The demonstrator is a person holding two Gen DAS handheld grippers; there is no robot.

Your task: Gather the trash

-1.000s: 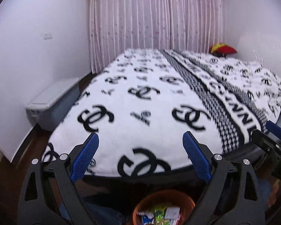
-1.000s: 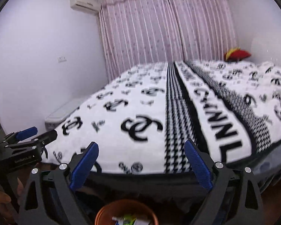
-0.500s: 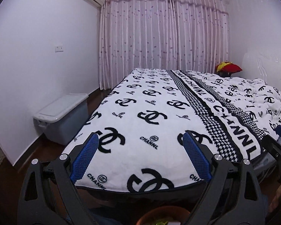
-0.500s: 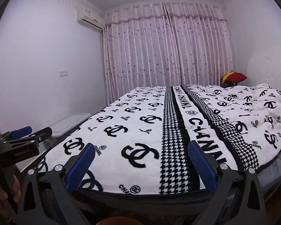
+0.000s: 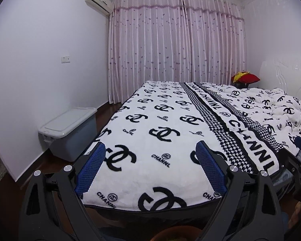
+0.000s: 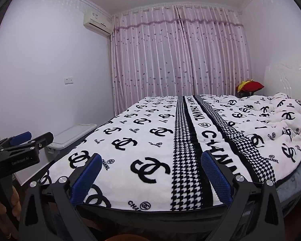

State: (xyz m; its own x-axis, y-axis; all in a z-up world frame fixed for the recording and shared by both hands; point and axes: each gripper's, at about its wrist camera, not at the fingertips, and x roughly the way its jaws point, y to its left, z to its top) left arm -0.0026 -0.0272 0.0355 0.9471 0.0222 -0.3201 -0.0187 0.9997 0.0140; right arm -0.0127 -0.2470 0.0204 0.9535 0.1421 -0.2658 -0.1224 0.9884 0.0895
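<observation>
My left gripper [image 5: 150, 150] is open and empty, held above the foot of the bed. My right gripper [image 6: 152, 160] is open and empty beside it. The orange trash bin shows only as a rim sliver at the bottom edge of the left wrist view [image 5: 174, 235] and of the right wrist view [image 6: 126, 238]; what it holds is out of sight. No loose trash shows on the white blanket [image 5: 162, 120] with black logos. The left gripper also shows at the left edge of the right wrist view [image 6: 22, 140].
A grey lidded storage box [image 5: 68, 132] stands on the dark floor between the bed and the left wall. Pink curtains [image 5: 174, 50] hang behind the bed. A red and yellow cushion [image 5: 244, 78] lies at the far right by the white headboard [image 5: 287, 74].
Both grippers have tilted up and away from the orange bin. The bin and the wrappers in it have slid almost out of view at the bottom. Both grippers stay open.
</observation>
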